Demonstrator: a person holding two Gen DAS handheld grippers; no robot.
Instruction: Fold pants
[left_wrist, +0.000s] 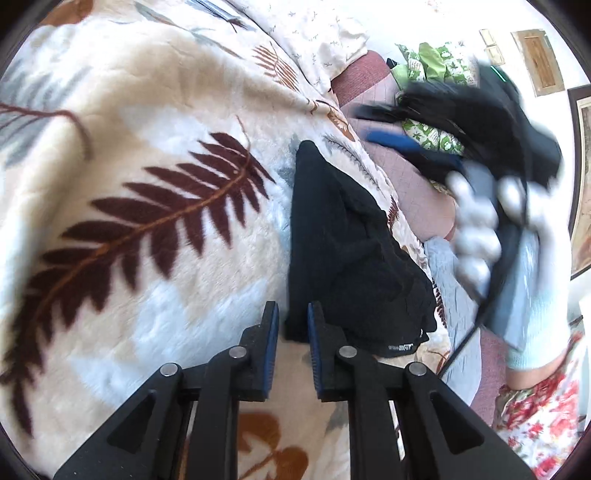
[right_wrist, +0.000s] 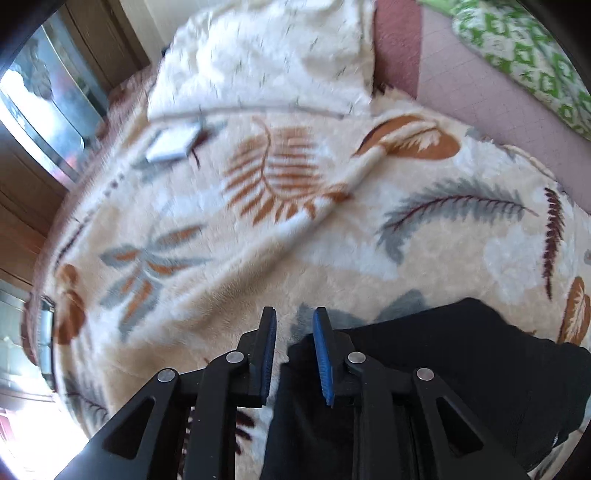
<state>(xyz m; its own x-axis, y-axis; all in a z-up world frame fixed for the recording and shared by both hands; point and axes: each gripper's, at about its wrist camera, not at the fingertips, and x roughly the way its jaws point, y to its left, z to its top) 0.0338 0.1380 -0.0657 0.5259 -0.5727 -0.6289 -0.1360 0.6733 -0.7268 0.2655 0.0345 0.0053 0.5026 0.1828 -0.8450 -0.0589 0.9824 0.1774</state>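
Pants (left_wrist: 343, 254) lie bunched on the fleece blanket (left_wrist: 147, 147), so both claws work at their edges. Left claw (left_wrist: 291, 325) stands spread around a black hem; right claw (right_wrist: 293, 332) is spread too, nothing pinched.

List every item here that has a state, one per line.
black pants: lying bunched on the leaf-print blanket, partly folded.
left gripper: jaws apart, over the pants' near edge.
right gripper: jaws apart, at the pants' edge, nothing clamped.
gloved hand: wrapped around the other gripper's handle, blurred.
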